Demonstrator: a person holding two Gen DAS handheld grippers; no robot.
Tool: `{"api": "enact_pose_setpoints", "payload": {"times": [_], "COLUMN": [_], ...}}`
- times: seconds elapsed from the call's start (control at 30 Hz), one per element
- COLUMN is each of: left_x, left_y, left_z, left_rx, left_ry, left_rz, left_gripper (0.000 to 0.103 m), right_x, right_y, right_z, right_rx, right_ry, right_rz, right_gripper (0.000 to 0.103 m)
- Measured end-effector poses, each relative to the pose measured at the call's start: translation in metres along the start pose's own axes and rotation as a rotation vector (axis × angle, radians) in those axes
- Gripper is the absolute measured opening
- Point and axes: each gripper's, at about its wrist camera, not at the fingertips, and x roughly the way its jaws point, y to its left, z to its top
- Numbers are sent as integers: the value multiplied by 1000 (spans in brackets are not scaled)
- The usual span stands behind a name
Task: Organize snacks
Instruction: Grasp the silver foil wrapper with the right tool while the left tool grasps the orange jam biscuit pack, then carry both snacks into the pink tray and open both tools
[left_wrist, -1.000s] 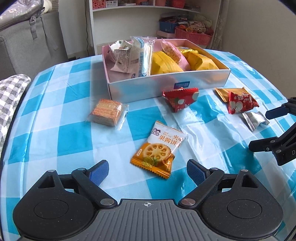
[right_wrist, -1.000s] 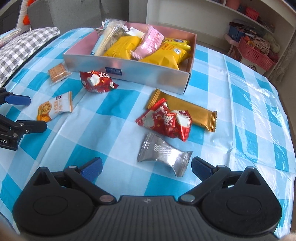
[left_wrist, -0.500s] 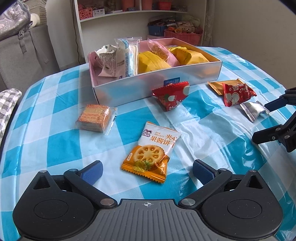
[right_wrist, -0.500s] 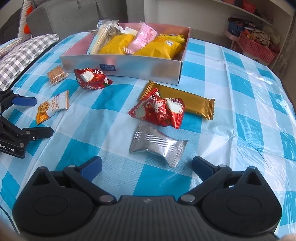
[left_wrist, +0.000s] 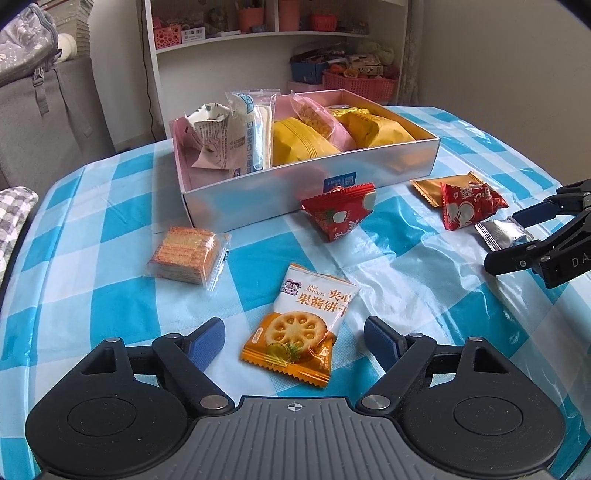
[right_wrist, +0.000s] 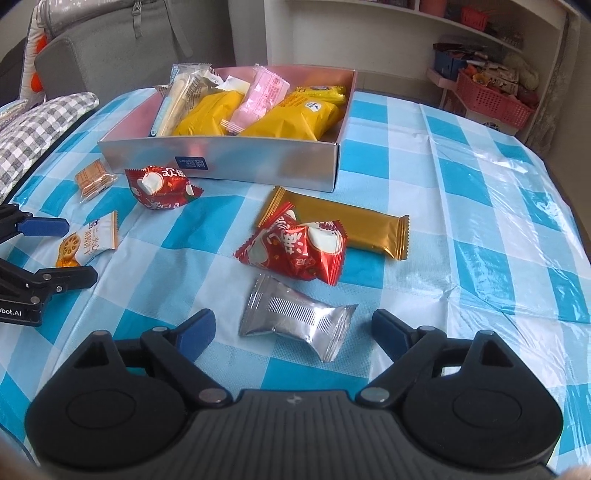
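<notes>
2 sets of tongs hover spread wide over a checked worktop (right_wrist: 461, 177): left tongs (left_wrist: 294, 338) flank a jam biscuit packet (left_wrist: 300, 321), right tongs (right_wrist: 293, 326) flank a silver packet (right_wrist: 295, 317). Beyond lies a silver box (right_wrist: 221, 157) of snacks.

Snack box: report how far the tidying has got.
Done: the silver box already holds several packets. In hand: nothing; the open left gripper frames the jam biscuit packet, the open right gripper the silver packet. Left: six packets on the tablecloth.

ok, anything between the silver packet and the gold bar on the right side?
Yes: in the right wrist view a red packet lies between the silver packet and the gold bar, overlapping the bar's near edge.
</notes>
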Motion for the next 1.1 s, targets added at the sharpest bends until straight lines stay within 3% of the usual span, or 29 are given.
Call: {"api": "enact_pose_setpoints", "payload": {"times": [0.3, 0.43, 0.53, 1.1], "left_x": [-3, -4, -6, -30], "left_y": [2, 1, 0, 8], "left_z": [6, 8, 9, 26], "left_rx": [-31, -38, -42, -96], "left_ry": [16, 26, 28, -1], "left_rz": [-11, -7, -7, -32], "left_gripper": [49, 38, 36, 35], "right_x": [-5, -6, -7, -24], "right_y": [4, 8, 10, 15], "right_z": [3, 4, 5, 17], "right_rx": [-10, -27, -32, -15], "right_ry": [-18, -20, -23, -53], "right_rz": [4, 5, 1, 54], "right_gripper": [52, 44, 38, 36]}}
